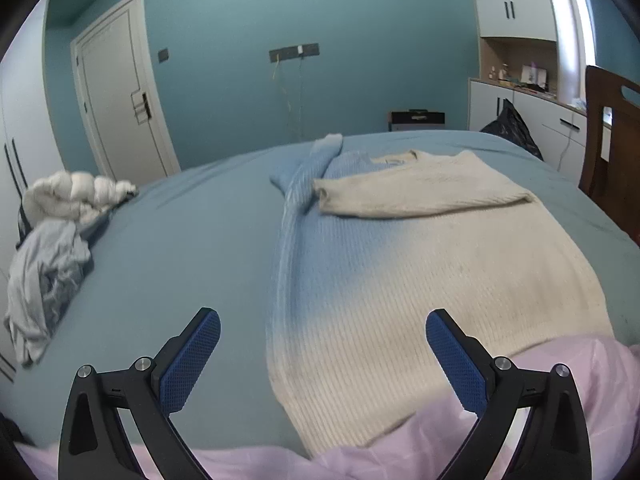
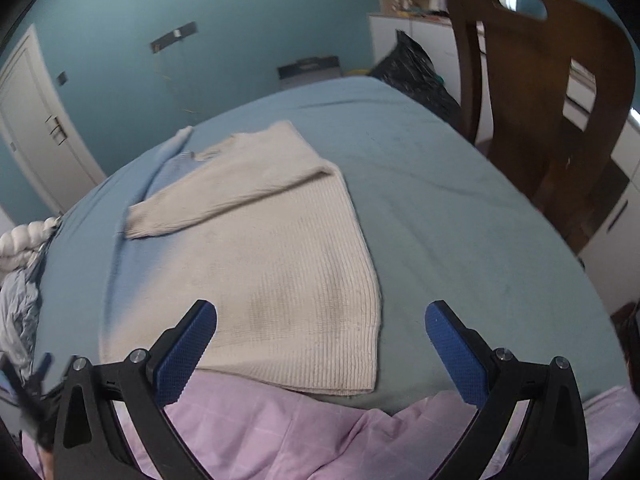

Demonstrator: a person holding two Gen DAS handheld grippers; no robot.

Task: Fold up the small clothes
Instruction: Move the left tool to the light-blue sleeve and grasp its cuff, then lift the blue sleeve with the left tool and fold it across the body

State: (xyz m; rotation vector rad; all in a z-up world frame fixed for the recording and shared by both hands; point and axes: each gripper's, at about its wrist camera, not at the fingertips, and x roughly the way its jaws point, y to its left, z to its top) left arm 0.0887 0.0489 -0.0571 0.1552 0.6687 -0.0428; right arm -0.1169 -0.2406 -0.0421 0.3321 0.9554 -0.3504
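Observation:
A knit sweater (image 1: 420, 272), cream on the right and fading to light blue on the left, lies flat on the blue bed sheet (image 1: 180, 248). Its cream sleeve (image 1: 420, 196) is folded across the chest; the blue sleeve (image 1: 316, 160) lies along the left side. It also shows in the right wrist view (image 2: 272, 272), with the folded sleeve (image 2: 224, 200). My left gripper (image 1: 322, 322) is open and empty above the sweater's near hem. My right gripper (image 2: 320, 316) is open and empty above the hem's right corner.
A pink quilt (image 2: 280, 432) covers the near bed edge. A pile of white and grey clothes (image 1: 56, 240) lies at the bed's left. A brown wooden chair (image 2: 540, 100) stands close on the right, with a black bag (image 2: 416, 72) and white cabinets (image 1: 532, 120) behind.

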